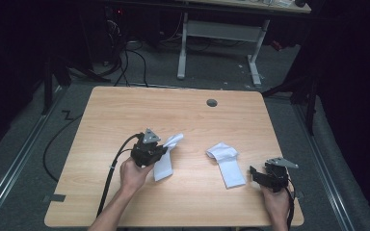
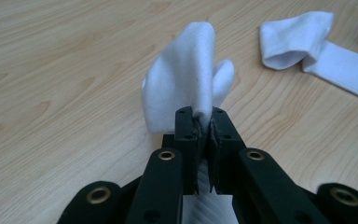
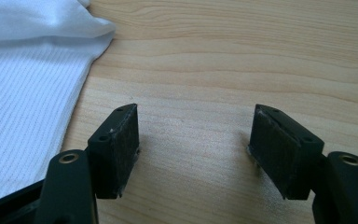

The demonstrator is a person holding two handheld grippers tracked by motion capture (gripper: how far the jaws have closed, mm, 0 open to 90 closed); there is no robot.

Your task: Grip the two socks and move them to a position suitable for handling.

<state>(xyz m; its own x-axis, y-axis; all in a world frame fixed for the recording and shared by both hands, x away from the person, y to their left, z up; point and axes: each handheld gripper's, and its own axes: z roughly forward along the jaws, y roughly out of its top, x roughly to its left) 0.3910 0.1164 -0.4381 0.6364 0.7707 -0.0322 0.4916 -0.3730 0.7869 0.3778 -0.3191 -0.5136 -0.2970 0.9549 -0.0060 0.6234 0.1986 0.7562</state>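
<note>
left gripper pinches a soft white sock, its fabric bunched upward. right gripper gapes wide, empty; a second ribbed sock lies beside it on the wood-grain table.

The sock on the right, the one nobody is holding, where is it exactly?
In the high view the loose sock lies flat on the table, right of centre, just left of the open right gripper.

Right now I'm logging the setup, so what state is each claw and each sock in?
Left claw: shut on the left sock, pinching its fabric.
Left sock: one end lifted and bunched above the jaws, the rest flat on the table.
Right claw: open, nothing between the jaws, just above the wood.
Right sock: lying on the table, far end folded over, untouched.
</note>
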